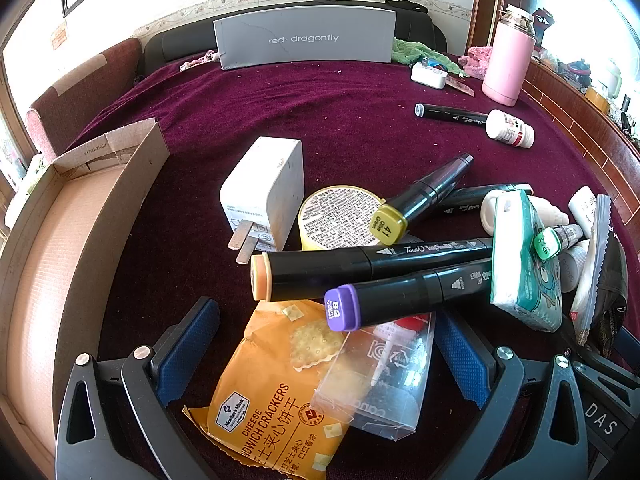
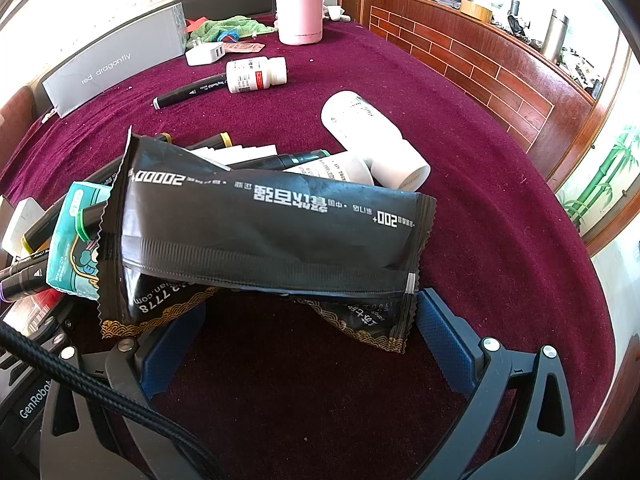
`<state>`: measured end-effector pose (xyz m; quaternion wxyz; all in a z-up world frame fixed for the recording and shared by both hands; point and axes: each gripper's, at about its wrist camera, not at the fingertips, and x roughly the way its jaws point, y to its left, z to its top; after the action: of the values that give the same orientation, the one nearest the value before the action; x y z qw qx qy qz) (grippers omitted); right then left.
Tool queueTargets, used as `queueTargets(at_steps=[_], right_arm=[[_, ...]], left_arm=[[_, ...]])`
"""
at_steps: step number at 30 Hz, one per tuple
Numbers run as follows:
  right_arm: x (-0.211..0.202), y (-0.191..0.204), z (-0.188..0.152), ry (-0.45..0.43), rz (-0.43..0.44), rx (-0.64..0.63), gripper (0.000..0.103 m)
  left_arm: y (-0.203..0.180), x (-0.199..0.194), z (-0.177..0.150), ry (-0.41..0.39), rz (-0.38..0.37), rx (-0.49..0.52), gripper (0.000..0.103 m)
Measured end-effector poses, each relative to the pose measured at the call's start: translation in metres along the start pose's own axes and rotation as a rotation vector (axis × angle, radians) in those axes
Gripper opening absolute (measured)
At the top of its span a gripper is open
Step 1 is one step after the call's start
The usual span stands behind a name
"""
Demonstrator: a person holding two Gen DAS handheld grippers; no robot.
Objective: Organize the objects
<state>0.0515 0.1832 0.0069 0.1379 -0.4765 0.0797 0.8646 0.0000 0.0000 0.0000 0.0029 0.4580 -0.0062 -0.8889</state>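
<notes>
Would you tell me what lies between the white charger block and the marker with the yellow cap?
In the left wrist view, a yellow-rimmed round tub lies between the white charger block and the yellow-capped marker, whose cap overlaps the tub's edge.

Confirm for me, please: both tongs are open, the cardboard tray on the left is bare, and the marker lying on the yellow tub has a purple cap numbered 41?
Not quite: the cap on that marker is olive-yellow, not purple, as the left wrist view shows; it does read 41 and rests on the yellow tub. The rest holds: left tongs and right tongs are open, and the cardboard tray is bare.
</notes>
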Motion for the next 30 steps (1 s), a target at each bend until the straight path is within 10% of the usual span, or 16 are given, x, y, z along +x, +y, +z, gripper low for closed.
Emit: queueTargets(at_steps=[30], right_arm=[[0.0002,0.0003,-0.0006,0.000,0.001,-0.001,0.103]], left_arm=[[0.0008,-0.0006,0.0005,0.028,0.002,-0.007,0.101]])
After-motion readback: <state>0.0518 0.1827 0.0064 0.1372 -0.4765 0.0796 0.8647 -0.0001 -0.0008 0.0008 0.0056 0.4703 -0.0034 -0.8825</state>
